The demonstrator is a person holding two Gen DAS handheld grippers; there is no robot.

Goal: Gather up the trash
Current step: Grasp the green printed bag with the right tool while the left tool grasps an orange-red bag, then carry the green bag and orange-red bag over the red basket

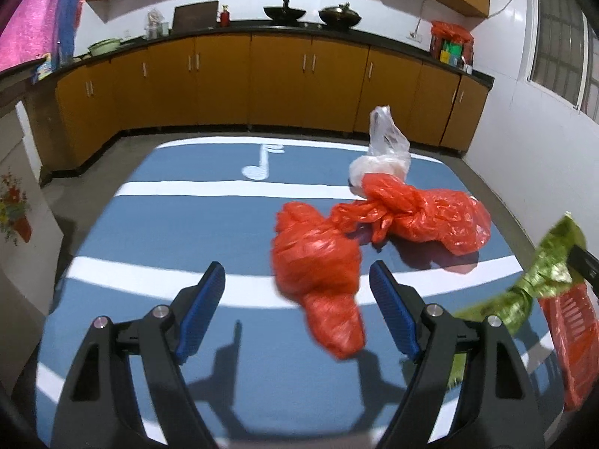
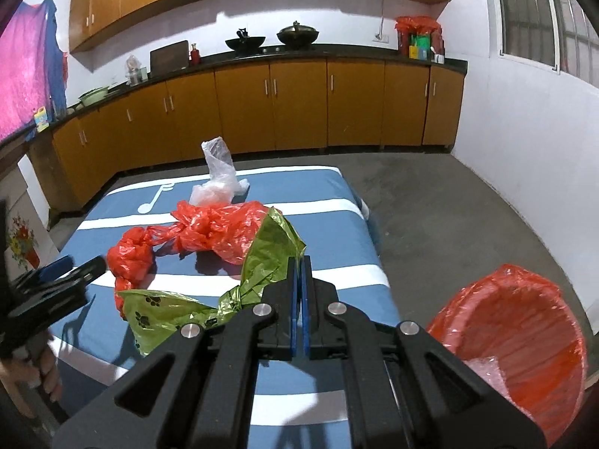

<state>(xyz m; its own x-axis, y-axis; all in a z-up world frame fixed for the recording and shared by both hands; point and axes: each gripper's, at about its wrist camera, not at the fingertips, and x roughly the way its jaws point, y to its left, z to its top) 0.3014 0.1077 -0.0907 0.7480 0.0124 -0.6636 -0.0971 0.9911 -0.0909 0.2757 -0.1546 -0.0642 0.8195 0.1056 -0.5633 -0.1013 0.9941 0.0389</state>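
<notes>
The left gripper (image 1: 297,280) has its blue fingers (image 1: 204,308) spread wide apart, holding nothing. It sits low over the desk (image 1: 168,224), a blue top with white stripes and a white music note (image 1: 260,162).

A knotted red bag (image 1: 318,265) lies just ahead of the left gripper, its lower end reaching between the fingers without touching them; it looks blurred in the left view. A second, flatter red bag (image 1: 430,217) lies beyond it, joined to it by a twisted strip. Behind the second bag, and touching it, a clear bag (image 1: 382,149) stands with its neck up, to the right of the music note.

The right gripper (image 2: 299,262) has its fingers (image 2: 291,299) pressed together on a green bag (image 2: 262,254) with black paw prints. The bag's lower part hangs down over the near end of the red bag.

To the right of the desk, a bin (image 2: 516,336) lined with red plastic stands on the floor (image 2: 449,202).
</notes>
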